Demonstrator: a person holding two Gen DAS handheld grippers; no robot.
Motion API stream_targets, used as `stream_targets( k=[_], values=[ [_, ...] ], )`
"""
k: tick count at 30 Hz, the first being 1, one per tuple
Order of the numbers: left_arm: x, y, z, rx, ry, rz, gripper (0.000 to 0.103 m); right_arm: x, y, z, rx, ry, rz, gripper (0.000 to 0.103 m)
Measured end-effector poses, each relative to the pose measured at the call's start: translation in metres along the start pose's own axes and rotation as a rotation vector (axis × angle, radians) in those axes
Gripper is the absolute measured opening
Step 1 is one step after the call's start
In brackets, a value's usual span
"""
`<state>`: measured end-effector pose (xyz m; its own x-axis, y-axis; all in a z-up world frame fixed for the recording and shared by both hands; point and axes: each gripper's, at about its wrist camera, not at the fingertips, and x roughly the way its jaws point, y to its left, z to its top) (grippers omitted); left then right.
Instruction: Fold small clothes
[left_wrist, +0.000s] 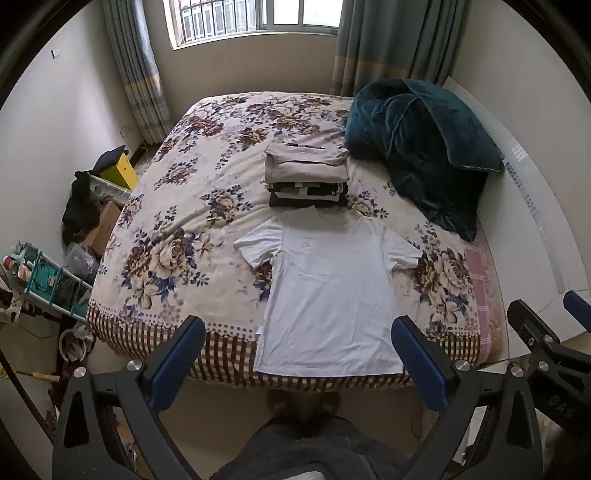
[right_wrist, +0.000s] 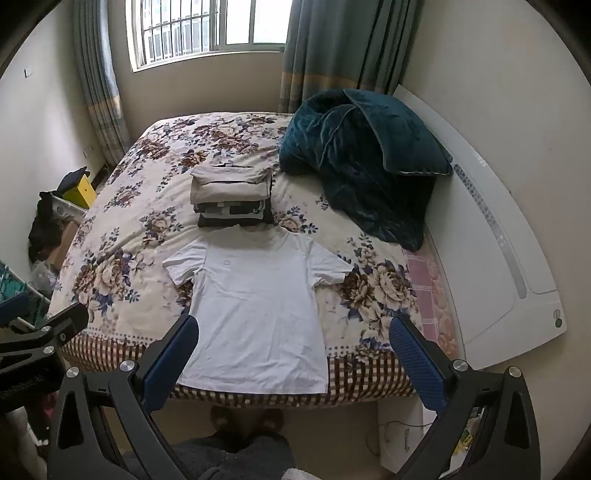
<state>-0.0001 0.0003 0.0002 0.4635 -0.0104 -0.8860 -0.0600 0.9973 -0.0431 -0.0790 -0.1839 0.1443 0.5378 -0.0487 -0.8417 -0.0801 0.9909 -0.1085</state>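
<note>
A white T-shirt (left_wrist: 328, 291) lies flat and unfolded on the floral bed (left_wrist: 177, 221), hem at the near edge, collar toward a stack of folded clothes (left_wrist: 306, 173). It also shows in the right wrist view (right_wrist: 258, 306), with the stack (right_wrist: 231, 194) behind it. My left gripper (left_wrist: 295, 354) is open and empty, held above the bed's near edge over the shirt's hem. My right gripper (right_wrist: 291, 354) is open and empty, likewise held back from the hem. The right gripper's fingers (left_wrist: 535, 325) show at the right edge of the left view.
A crumpled teal quilt (left_wrist: 424, 147) lies at the bed's far right beside a white headboard (right_wrist: 498, 258). Boxes, a yellow object (left_wrist: 120, 170) and a shelf stand on the floor to the left. The person's legs (left_wrist: 303, 443) are below the bed's near edge.
</note>
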Motion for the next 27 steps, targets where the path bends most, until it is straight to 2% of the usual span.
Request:
stream_targets(
  k=[27],
  values=[
    [-0.012, 0.007, 0.012, 0.002, -0.028, 0.014, 0.103, 0.002, 0.001, -0.007, 0.008, -0.007, 0.011, 0.103]
  ],
)
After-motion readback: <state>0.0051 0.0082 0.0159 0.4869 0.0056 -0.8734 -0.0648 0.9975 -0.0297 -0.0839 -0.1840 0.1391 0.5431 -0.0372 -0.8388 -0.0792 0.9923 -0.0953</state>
